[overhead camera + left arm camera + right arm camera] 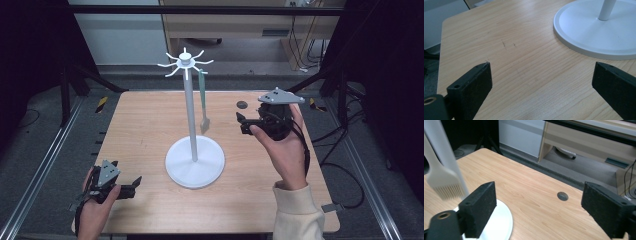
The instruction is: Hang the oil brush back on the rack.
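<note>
A white hook stand (190, 115) rises from a round base (195, 170) at the table's middle. A pale brush (204, 100) hangs from one of its top hooks (185, 61), bristles down. My right gripper (241, 123) is held above the table to the right of the brush, pointing at it, open and holding nothing. In the right gripper view the brush (439, 178) and the pole (449, 155) stand left of the open gripper (539, 212). My left gripper (129, 181) rests low at the front left, open. The base (594, 32) lies ahead of this gripper (541, 82).
The wooden table (145, 125) has a small round hole (242, 104) at its back right, also seen from the right gripper (562, 196). Black frame rails run along both sides. A cabinet and cables stand beyond the far edge.
</note>
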Tool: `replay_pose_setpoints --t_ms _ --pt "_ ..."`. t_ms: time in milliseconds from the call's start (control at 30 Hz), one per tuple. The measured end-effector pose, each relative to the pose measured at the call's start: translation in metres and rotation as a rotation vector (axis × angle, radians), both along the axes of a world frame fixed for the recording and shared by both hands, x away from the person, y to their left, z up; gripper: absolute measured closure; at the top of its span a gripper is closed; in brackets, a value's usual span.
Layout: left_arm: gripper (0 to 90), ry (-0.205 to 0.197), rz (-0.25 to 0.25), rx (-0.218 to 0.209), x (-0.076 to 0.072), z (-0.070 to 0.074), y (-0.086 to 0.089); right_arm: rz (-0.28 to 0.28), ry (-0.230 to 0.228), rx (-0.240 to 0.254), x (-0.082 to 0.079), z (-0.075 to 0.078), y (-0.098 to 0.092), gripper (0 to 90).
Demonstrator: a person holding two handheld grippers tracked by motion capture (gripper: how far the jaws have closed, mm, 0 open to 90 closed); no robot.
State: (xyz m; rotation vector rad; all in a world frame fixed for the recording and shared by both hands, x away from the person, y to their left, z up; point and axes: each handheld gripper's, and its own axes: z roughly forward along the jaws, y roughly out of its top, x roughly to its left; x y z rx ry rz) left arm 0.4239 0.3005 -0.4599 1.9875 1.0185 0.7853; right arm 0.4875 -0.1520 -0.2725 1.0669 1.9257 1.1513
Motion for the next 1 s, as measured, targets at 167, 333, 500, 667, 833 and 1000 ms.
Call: replay_pose_setpoints --t_ms 167,333,500,667,833,1000 --pt "2.4 0.002 0.001 0.002 0.0 0.0 0.0 -0.018 0.0 0.01 0.002 -0.003 -0.01 9.2" --pt "2.4 0.001 0.0 0.001 0.001 0.0 0.0 -0.038 -0.013 0.027 0.002 -0.004 -0.022 8.4" --pt "2.4 -0.01 0.009 0.002 0.0 0.001 0.0 -0.077 -0.012 0.028 0.004 -0.006 -0.036 8.1" --pt "2.4 -0.011 0.013 -0.002 0.0 0.001 0.001 -0.115 0.007 0.019 0.009 -0.015 -0.047 7.8" --pt "2.4 -0.013 0.005 0.002 0.0 0.001 0.001 -0.145 0.047 0.019 0.017 -0.03 -0.058 8.2" --pt "2.4 -0.014 0.0 0.004 0.0 0.001 0.001 -0.161 0.074 0.007 0.022 -0.038 -0.062 9.0"
